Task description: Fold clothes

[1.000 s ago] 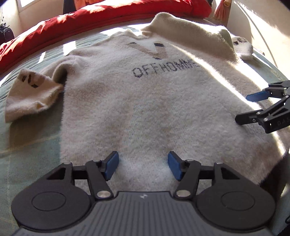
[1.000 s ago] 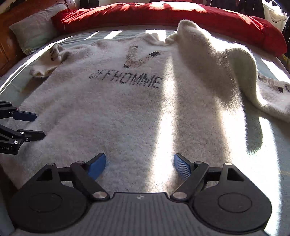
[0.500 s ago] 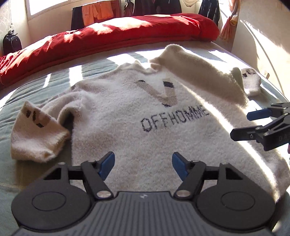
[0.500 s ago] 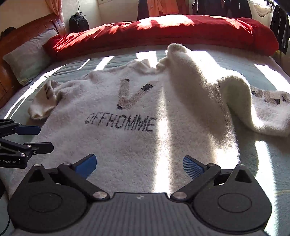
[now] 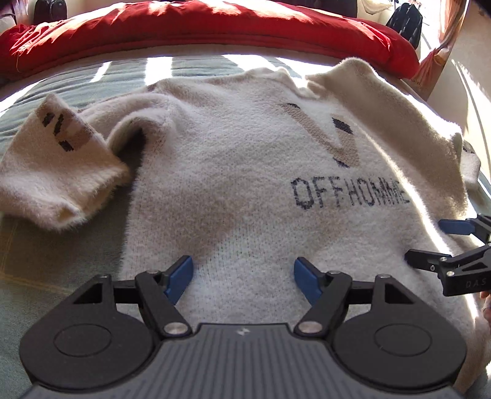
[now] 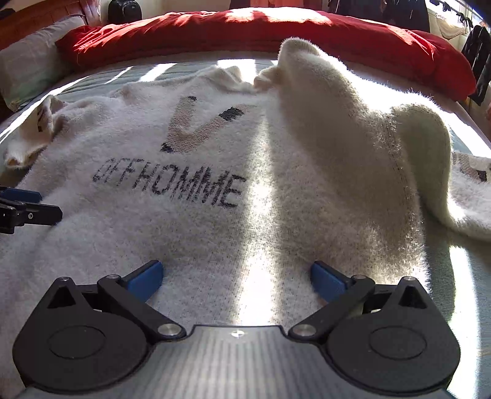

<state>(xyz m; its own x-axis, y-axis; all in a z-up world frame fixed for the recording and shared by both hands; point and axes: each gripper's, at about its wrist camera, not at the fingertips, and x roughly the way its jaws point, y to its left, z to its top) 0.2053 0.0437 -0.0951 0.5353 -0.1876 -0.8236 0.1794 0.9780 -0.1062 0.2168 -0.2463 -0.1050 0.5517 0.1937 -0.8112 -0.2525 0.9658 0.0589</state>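
On the bed [image 5: 36, 267], across its middle, lies a cream fuzzy sweater [image 5: 245, 190], front side up, chest print "OFFHOMME" [image 6: 172, 187] readable with a tan V above it. Hem toward the near edge of the bed, collar toward the far edge, where a red duvet [image 5: 199, 27] is bunched along the headboard side. One sleeve [image 5: 58, 178] is doubled back beside the body near the bed's left edge, cuff pattern showing. Other sleeve [image 6: 423, 153] humps up over the shoulder and trails off toward the right edge, cuff [image 6: 472, 184] lying on the sheet. Grey pillow [image 6: 27, 70] at the far left corner in the right wrist view.

Left gripper [image 5: 242, 276] hovers over the lower part of the sweater, jaws opening, only flat knit under the gap, blue pads not pressing anything. Right gripper [image 6: 236, 279] sits over the hem area further right, jaws spread wide, released, nothing between the pads. Each gripper shows at the side of the other's view, both above the sweater body, near each other but apart. Sun stripes run across the fabric and the sheet.
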